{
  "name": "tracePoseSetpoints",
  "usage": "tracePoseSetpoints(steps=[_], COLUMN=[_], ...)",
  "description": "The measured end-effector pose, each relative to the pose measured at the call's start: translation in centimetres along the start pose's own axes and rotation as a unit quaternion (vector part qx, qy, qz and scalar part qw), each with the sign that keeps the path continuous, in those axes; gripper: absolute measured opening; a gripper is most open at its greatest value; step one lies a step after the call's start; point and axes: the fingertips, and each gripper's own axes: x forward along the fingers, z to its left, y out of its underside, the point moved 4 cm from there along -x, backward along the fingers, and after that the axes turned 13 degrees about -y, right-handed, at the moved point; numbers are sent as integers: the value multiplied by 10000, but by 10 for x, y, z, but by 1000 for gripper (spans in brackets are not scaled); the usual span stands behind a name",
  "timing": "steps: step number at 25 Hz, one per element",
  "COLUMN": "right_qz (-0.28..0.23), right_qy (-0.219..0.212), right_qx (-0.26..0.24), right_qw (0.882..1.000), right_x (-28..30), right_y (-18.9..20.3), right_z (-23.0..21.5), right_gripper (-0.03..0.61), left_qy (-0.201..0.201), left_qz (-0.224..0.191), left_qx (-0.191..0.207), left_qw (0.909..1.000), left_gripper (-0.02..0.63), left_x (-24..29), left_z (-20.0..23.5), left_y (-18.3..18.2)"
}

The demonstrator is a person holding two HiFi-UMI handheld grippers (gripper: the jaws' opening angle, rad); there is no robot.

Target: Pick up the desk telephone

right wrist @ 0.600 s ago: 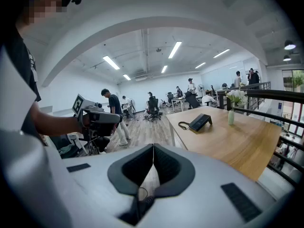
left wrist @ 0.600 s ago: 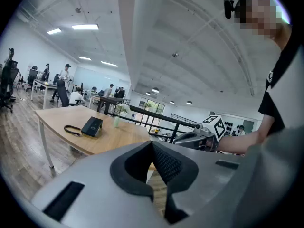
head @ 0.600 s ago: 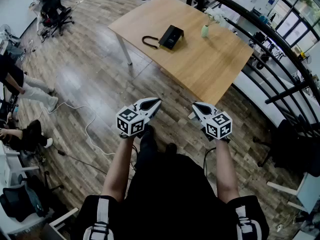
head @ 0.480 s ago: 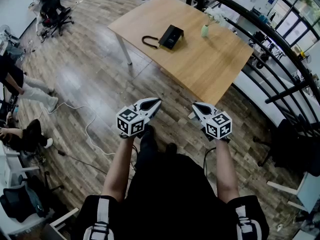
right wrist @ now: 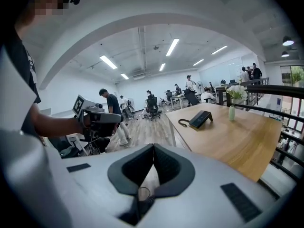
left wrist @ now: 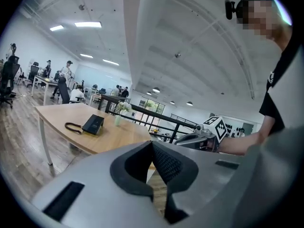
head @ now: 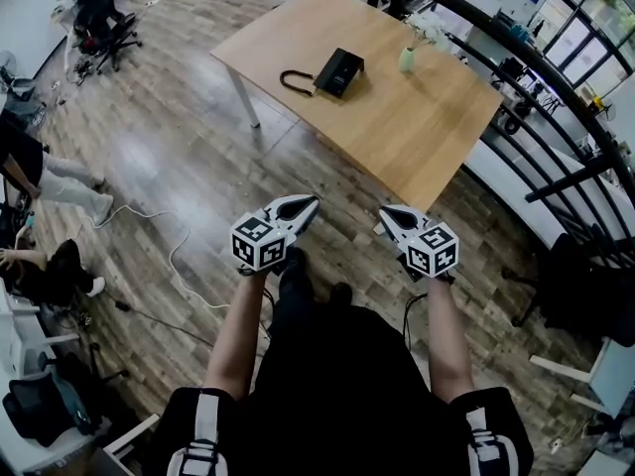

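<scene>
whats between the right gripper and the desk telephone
Head view: only wooden floor, then bare tabletop, between the right gripper and the desk telephone.

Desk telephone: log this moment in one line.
phase: before reach | desk telephone: on table, untouched | left tool: shut, empty | right tool: shut, empty

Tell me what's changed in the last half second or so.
Nothing visibly changed. The left gripper and right gripper stay shut and empty, short of the table; the desk telephone lies untouched on it.
</scene>
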Motion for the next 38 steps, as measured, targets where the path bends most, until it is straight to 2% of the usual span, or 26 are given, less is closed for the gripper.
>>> tracePoseSetpoints(steps=[16, 26, 38], right_qz=[-10, -124, -142], right_qy=[394, 784, 1029], right_qx=[256, 408, 467], right_qw=[9989, 9960, 9935], right_x=[28, 68, 115], right_y=[-19, -40, -70], right_z=[-29, -56, -81], right_gripper=[23, 23, 23], left_qy=[214, 395, 649], left_qz=[80, 108, 145], left_qx=[-44, -101, -32], left_qw=[9997, 9991, 9978], left_gripper=[21, 21, 21], left_x=[23, 40, 64], left_z=[42, 95, 156], left_y=[-20, -39, -68])
